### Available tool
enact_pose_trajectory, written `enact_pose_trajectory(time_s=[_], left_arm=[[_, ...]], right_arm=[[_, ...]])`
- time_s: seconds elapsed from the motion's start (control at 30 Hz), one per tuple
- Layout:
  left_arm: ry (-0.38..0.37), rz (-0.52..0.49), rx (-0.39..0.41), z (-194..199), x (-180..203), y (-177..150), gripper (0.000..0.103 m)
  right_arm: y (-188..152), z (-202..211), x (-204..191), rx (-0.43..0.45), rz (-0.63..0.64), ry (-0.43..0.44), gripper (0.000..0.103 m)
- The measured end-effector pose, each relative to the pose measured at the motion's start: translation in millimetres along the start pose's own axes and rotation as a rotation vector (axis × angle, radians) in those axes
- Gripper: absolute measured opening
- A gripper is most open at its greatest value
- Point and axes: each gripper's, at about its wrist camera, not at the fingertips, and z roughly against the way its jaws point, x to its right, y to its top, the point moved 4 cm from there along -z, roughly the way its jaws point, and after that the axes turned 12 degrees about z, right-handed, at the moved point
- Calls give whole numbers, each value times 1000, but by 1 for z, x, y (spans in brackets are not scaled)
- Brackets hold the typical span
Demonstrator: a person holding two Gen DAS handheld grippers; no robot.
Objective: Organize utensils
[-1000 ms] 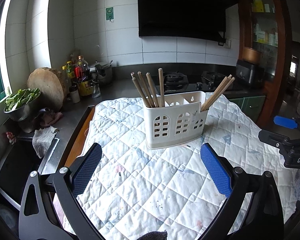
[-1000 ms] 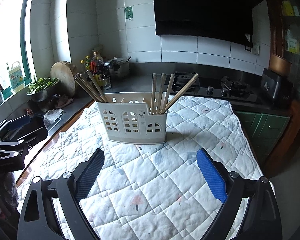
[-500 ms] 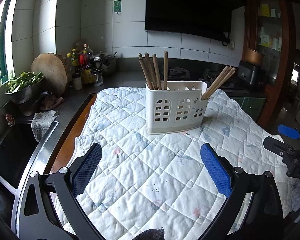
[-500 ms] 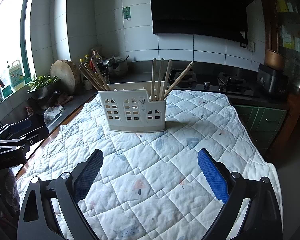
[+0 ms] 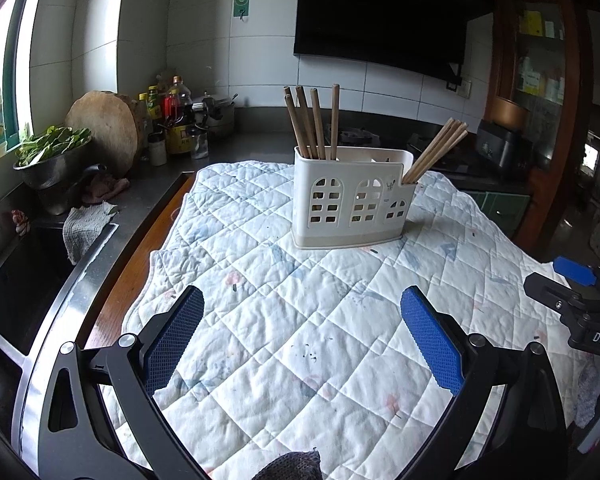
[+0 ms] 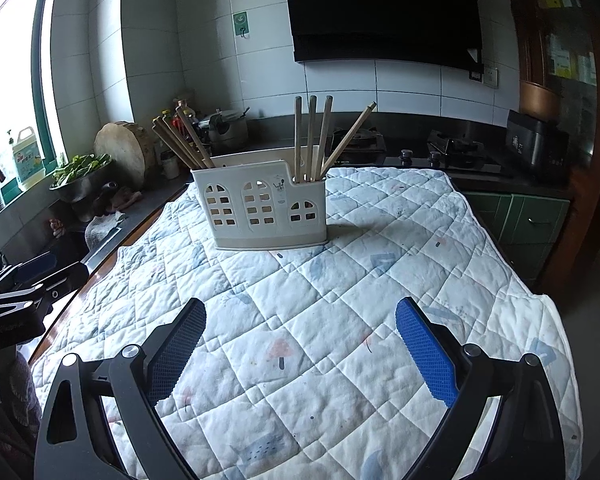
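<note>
Quilted cloth (image 5: 284, 320) covers the counter; white caddy (image 5: 351, 204) sits mid-cloth, chopsticks (image 5: 313, 122) bunched in both end compartments. Left tongs (image 5: 301, 340) and right tongs (image 6: 300, 344) apart, empty. Risk: light caddy tips if leaning sticks get snagged.

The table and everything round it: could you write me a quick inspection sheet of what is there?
Surface: a table under a white quilted cloth, with small stains.
Job's things: a white utensil holder stands upright on the cloth; wooden chopsticks fill one end compartment and a second bunch leans out of the other end.
Clutter: nothing seen on the cloth besides the holder.
Grippers: left gripper and right gripper are both open, empty, short of the holder.
Cables: nothing seen.
Surroundings: a counter with a bowl of greens, a round chopping block, bottles, a sink and a gas hob.
</note>
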Motion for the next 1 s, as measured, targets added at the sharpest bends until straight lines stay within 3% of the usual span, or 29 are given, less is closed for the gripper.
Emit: enact_pose_trajectory(time_s=[1.0], left_arm=[[-29, 22, -52, 7, -12, -25, 98]], right_arm=[[-10, 12, -13, -8, 31, -24, 93]])
